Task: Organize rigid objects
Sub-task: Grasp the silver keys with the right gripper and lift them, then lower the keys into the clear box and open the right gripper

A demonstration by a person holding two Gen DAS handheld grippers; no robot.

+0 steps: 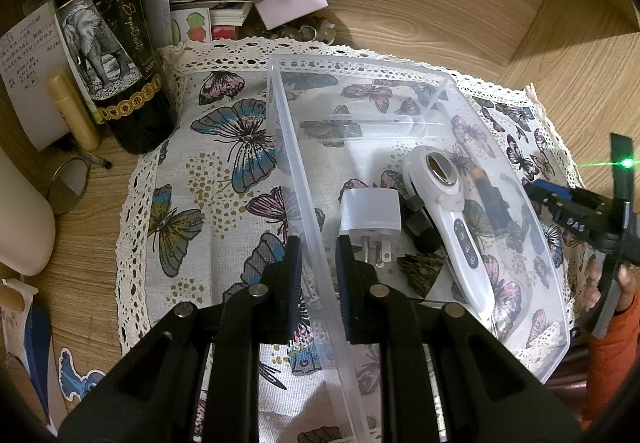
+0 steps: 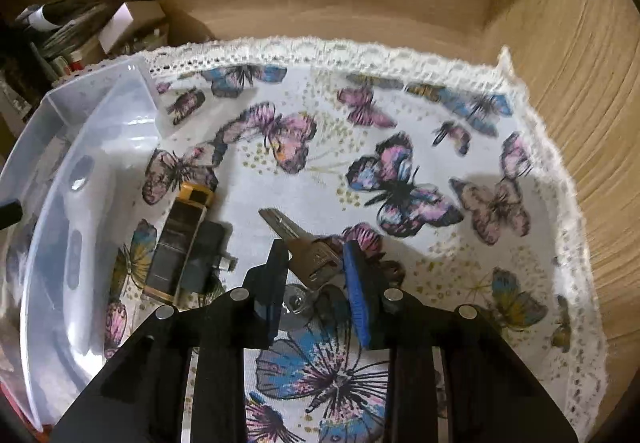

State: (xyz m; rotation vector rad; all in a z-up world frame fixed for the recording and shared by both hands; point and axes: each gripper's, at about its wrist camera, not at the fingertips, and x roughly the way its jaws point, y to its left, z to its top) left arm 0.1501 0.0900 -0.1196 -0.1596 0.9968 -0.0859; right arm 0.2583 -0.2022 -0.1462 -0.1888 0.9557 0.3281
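The left gripper (image 1: pixel 318 257) straddled the clear bin's (image 1: pixel 552 335) near wall, fingers narrow, not visibly clamped; the right gripper (image 2: pixel 316 263) was nearer the key (image 2: pixel 298 239), fingers narrowly bracketing its bow, blade pointing toward 11 o'clock, bin at 9 o'clock.

Both pictures are round and bent like a fish's eye, with black corners and straight things curved near the edges. The left wrist picture is sharp and fairly bright, with shine on the clear plastic box (image 1: pixel 400 91), on the wine bottle (image 1: pixel 108 27), and a green light (image 1: pixel 628 163) with a star-shaped flare on the right. The right wrist picture is dimmer and yellowish and blurry, mostly at the top and along the lace edge of the butterfly cloth (image 2: pixel 440 115), where dark shadows lie on the right and under the key (image 2: pixel 304 243).
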